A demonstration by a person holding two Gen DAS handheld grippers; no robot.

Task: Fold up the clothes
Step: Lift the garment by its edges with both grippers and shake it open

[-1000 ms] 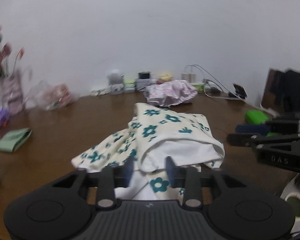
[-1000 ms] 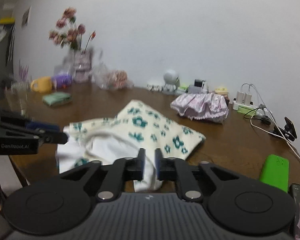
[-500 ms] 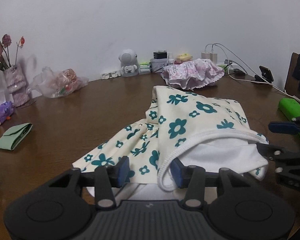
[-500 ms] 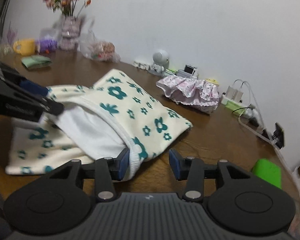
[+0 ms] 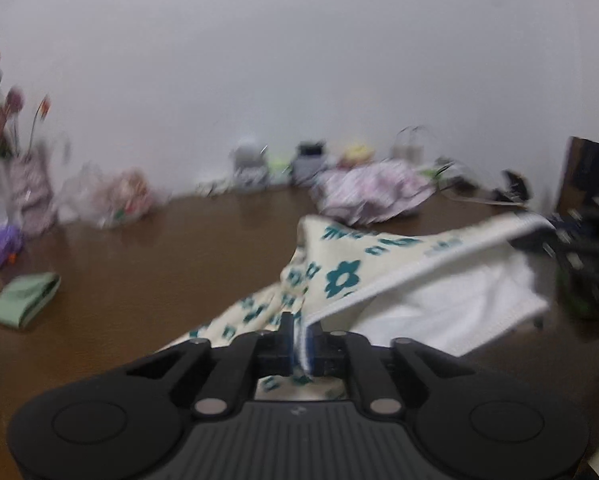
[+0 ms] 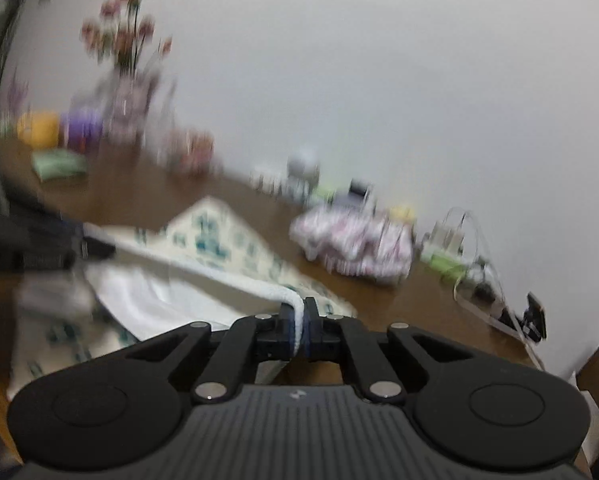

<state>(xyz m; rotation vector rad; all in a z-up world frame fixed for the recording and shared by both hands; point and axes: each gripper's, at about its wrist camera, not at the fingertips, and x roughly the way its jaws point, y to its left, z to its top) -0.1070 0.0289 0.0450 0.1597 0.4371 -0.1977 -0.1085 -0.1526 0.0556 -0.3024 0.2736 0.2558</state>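
The floral garment [image 5: 341, 276], cream with teal flowers and a white lining, lies crumpled on the brown table [image 5: 139, 280], its waistband edge lifted off the wood. In the left wrist view, the left gripper [image 5: 299, 344] has its jaws closing, and the white hem is pinched between them, the band running taut up and to the right toward the dark blur of the other tool at the frame's edge. A folded green cloth [image 5: 21, 300] sits well apart on the left, and a pink ruffled garment [image 5: 375, 196] waits near the wall. Everything is smeared by motion, so fine detail is lost.

Over to the right wrist view: the right gripper [image 6: 299, 328] has its fingers clamped together on the other end of that white band, which stretches away left across the floral garment [image 6: 219, 240] toward the left tool. The vase of flowers [image 6: 127, 80] and the cables [image 6: 471, 264] by the wall stay clear of the action.

The risk, as I read it: both holds are only on a thin edge of hem. A quick pull apart could slip the band out of one grip, especially the left, not yet fully tight. Lift unevenly and the loose lining may sag and bunch, spoiling the fold.
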